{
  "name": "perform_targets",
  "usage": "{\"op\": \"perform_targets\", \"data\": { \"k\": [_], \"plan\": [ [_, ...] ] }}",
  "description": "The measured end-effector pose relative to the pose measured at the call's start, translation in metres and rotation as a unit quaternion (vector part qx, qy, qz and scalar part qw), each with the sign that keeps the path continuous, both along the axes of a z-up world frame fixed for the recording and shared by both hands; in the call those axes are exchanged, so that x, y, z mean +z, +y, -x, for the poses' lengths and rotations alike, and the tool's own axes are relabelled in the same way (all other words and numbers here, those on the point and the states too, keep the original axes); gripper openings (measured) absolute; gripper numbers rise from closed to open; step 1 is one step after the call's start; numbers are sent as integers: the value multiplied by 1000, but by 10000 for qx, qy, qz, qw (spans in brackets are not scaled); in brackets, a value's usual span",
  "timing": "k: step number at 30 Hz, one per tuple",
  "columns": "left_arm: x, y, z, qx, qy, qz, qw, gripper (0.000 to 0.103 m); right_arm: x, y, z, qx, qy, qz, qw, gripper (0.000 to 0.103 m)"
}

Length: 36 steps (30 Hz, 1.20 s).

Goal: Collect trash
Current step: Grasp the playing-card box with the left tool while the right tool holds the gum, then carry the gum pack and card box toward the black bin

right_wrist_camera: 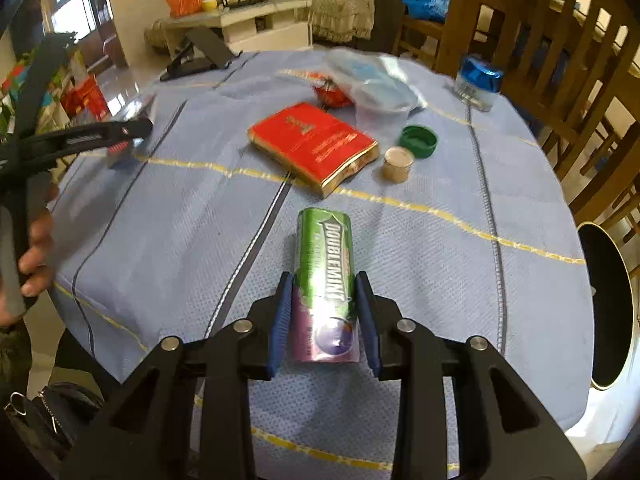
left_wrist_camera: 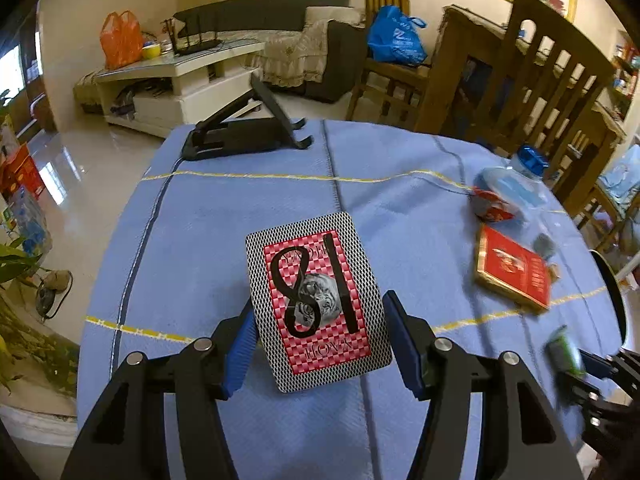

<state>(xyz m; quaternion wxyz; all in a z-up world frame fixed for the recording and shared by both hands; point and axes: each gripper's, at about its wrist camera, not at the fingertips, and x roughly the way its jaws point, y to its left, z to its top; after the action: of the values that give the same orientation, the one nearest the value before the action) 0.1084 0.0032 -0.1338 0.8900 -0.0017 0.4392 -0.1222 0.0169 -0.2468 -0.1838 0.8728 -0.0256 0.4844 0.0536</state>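
Between the right tool (right_wrist_camera: 324,312) pads sits the Doublemint tube (right_wrist_camera: 325,284), clamped mid-body; light, stiff, probably slippery; left tool (left_wrist_camera: 320,340) clamps a thin playing card (left_wrist_camera: 316,300).

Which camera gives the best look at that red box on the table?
The right wrist view: the red box lies near its centre, whole and fairly sharp. The left wrist view shows it only off to the right, smaller and blurred.

Daylight from window (right_wrist_camera: 70,12) at left, floor glare (left_wrist_camera: 60,160), fisheye-bent edges, motion blur at right
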Motion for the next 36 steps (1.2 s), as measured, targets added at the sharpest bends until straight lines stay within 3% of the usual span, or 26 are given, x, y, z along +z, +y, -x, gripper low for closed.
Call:
{"op": "perform_targets", "data": {
  "k": [4, 10, 23, 36],
  "plan": [
    [17, -13, 12, -273, -164, 108, 9994, 58, 0, 2, 0, 54, 36, 46, 10000, 31],
    [40, -39, 36, -740, -439, 179, 9961, 58, 12, -3, 11, 34, -86, -353, 9993, 31],
    [61, -90, 60, -1104, -1033, -360, 9878, 58, 30, -35, 26, -344, -384, -597, 9969, 31],
    [70, -141, 73, -1587, -1266, -518, 9778, 58, 46, -89, 45, -897, -662, -573, 9921, 31]
  ]
}}
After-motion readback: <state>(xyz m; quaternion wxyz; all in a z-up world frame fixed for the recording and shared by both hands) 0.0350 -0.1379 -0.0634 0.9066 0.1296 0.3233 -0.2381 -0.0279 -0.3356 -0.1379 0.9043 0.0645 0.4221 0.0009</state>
